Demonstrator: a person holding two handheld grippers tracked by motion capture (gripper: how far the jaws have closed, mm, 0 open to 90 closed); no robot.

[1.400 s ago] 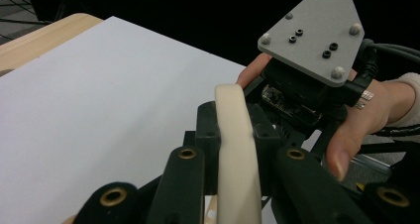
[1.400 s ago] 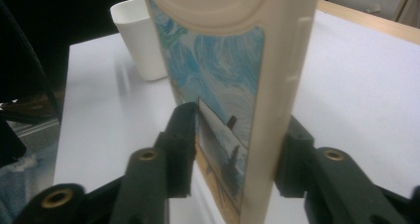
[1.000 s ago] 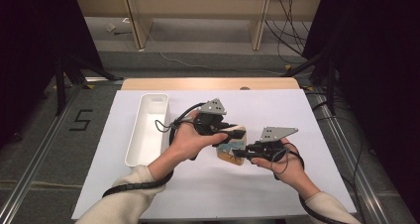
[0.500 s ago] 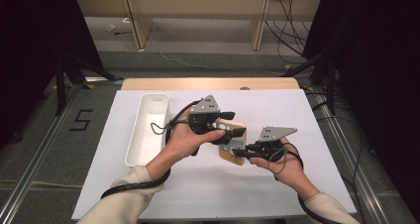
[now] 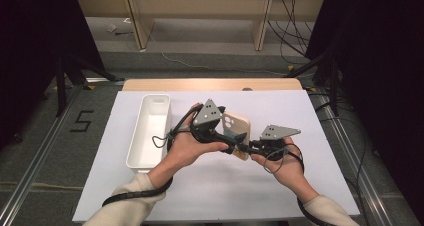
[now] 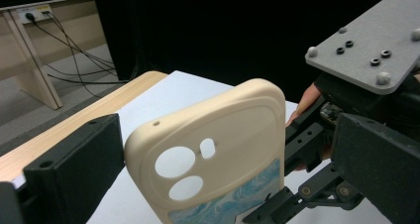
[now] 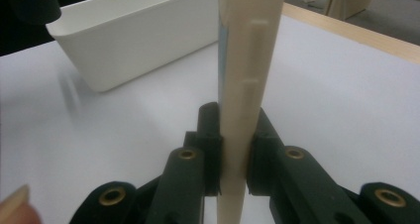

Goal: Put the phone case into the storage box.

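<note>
A cream rubbery phone case (image 5: 239, 127) is pinched edgewise by the right tool (image 5: 246, 147), the left tool (image 5: 231, 136) having just been spread apart around it.

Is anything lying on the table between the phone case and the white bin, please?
Nothing visible lies on the sheet between them. The phone case is clamped in the right hand-held gripper; the left hand-held gripper, jaws just opened, and its hand are on the side toward the white bin.
</note>
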